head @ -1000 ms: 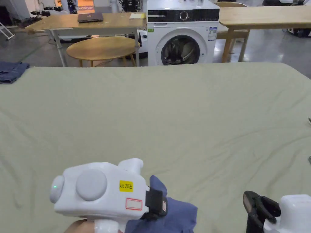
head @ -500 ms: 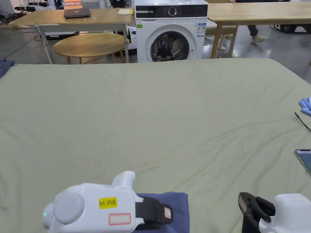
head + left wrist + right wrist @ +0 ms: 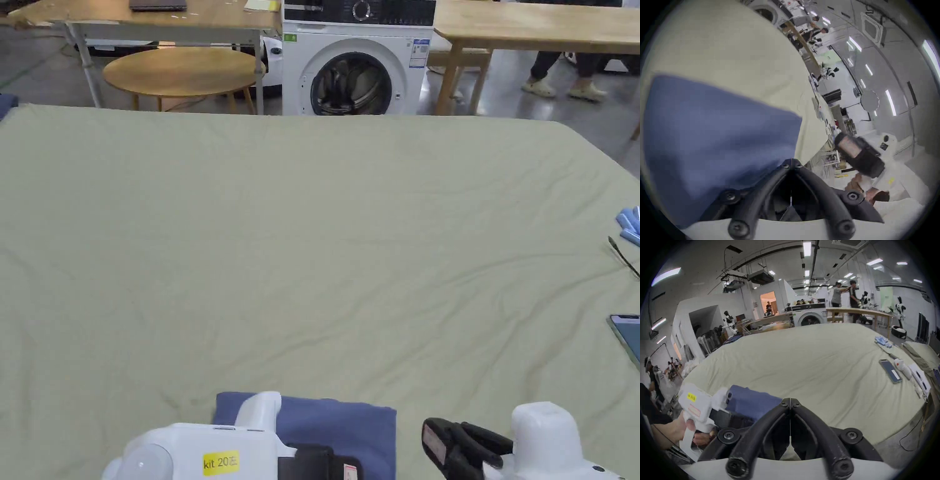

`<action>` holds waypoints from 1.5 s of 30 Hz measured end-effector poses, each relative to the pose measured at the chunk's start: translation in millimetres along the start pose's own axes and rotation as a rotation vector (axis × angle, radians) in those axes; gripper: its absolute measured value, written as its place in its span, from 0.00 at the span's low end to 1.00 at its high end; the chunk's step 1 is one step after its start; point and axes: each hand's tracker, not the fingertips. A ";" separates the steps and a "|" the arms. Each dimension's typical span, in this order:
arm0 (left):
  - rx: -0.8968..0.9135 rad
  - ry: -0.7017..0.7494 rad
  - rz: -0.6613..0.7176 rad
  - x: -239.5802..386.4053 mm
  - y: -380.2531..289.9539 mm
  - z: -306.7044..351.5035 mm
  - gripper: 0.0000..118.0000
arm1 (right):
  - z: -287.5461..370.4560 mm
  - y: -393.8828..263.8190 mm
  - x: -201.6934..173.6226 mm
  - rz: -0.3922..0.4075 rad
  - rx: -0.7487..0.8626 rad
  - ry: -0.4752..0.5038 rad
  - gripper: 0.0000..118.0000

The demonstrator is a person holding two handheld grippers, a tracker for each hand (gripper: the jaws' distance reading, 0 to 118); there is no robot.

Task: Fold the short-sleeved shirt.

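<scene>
A: Where's your shirt (image 3: 340,424)?
B: Folded small on the bed (image 3: 325,250), at the near edge.
A: Your left gripper (image 3: 791,162) and right gripper (image 3: 790,400) both have jaws closed, empty. Press the corners square, gently.

This is a large robotics lab or test workshop, not a home. A washing machine (image 3: 358,59) stands on a bare concrete floor (image 3: 556,109) between wooden work tables (image 3: 537,25), and in the right gripper view white humanoid robots (image 3: 728,322) stand along the walls under open ceiling ducts (image 3: 760,276) and strip lights (image 3: 807,248). Several people (image 3: 836,294) work in the background beside a big table covered with a green sheet (image 3: 325,237).
</scene>
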 end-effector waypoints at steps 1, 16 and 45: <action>0.015 0.005 -0.005 0.7 3.8 15.1 0.00 | -8.9 2.4 4.1 -0.062 -0.032 0.099 0.00; 0.030 0.126 0.080 -77.0 30.9 107.0 0.00 | -177.2 -32.4 89.1 -0.713 -0.450 0.727 0.00; 0.084 0.234 0.161 -145.9 90.9 253.4 0.23 | -146.7 14.1 38.4 -0.499 -0.378 0.660 0.00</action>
